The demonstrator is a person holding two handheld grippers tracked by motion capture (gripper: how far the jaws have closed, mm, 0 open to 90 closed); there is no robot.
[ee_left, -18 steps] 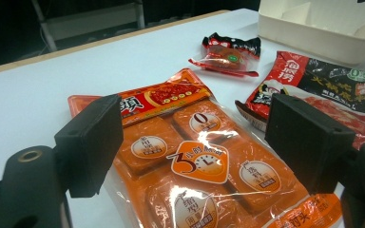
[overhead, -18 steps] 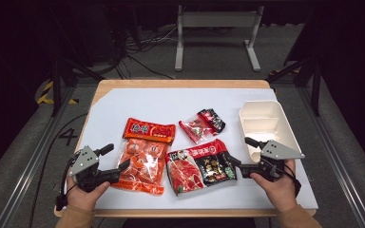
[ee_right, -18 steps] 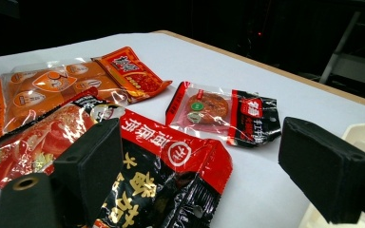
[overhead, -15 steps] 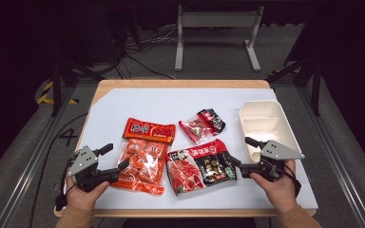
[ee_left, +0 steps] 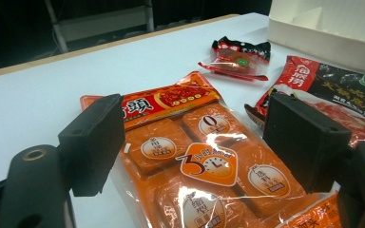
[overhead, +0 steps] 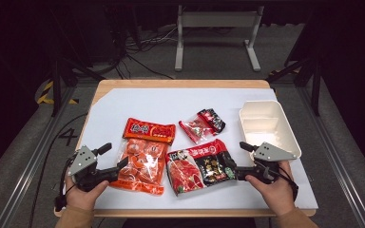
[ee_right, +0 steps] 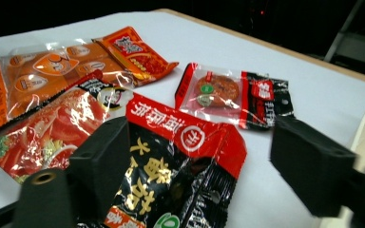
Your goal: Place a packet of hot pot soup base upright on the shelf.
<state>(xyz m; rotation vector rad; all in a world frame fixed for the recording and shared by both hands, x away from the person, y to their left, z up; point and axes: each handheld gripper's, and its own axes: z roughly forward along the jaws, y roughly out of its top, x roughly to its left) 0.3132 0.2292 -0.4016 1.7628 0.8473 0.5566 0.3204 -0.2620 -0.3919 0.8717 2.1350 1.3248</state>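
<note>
Starting nearest: left gripper (overhead: 122,164) has jaws wide, nothing pinched, straddling the near edge of the orange packet (overhead: 142,159), which lies flat on the white table sheet (overhead: 138,102). Risk: glossy film, so the pads could skid off or catch only a loose fold, and the bag would sag and drop.

Right gripper (overhead: 232,170) is also wide and holding nothing, lined up on the right edge of the red-and-black packet (overhead: 200,165). That bag's left edge touches or slightly overlaps the orange packet, so dragging either one likely shifts the other.

Further out, the small snack pouch (overhead: 202,124) lies apart from both.

Beyond the right gripper, the white bin (overhead: 266,123) is light plastic; a packet clipping its rim could shove or tip it.
</note>
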